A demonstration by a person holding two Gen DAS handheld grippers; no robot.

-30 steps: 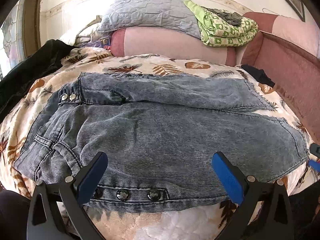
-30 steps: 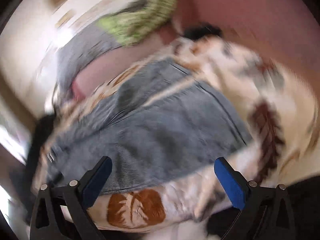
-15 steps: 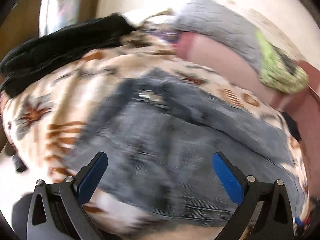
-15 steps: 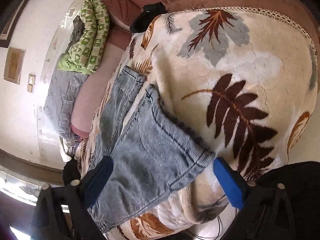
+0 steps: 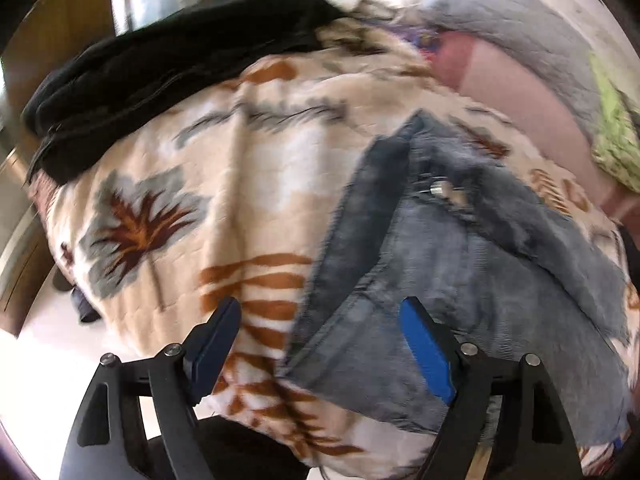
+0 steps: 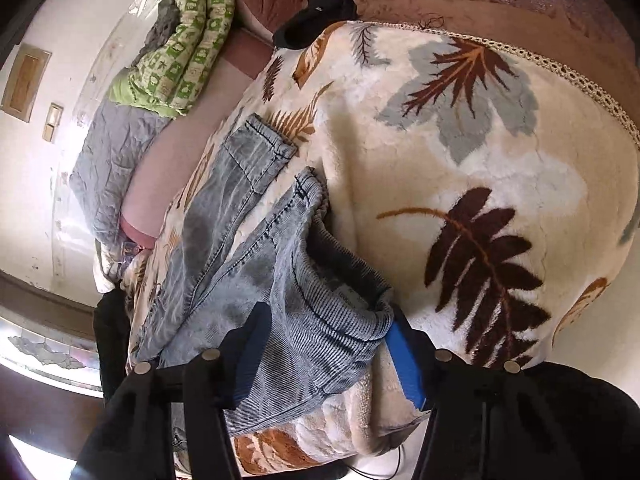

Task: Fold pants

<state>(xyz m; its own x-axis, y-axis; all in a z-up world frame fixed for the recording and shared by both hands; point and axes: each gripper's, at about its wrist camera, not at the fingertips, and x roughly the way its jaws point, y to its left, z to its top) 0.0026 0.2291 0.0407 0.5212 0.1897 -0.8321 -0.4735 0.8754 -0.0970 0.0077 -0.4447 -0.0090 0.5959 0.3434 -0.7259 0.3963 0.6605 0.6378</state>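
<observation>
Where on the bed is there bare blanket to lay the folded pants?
Free: leaf-print fleece blanket between the grey denim pants and lace-trimmed edge; also between pants and black garment. Crowded: the far side, with grey quilted pillow and green patterned cloth.

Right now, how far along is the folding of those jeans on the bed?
Early on. Done: the jeans lie spread on the leaf-print blanket, one leg partly over the other. In hand: the right claw is closing around a leg hem, which already bunches; the left claw is closing at the waist corner. Left: lifting both ends and making the folds.
</observation>
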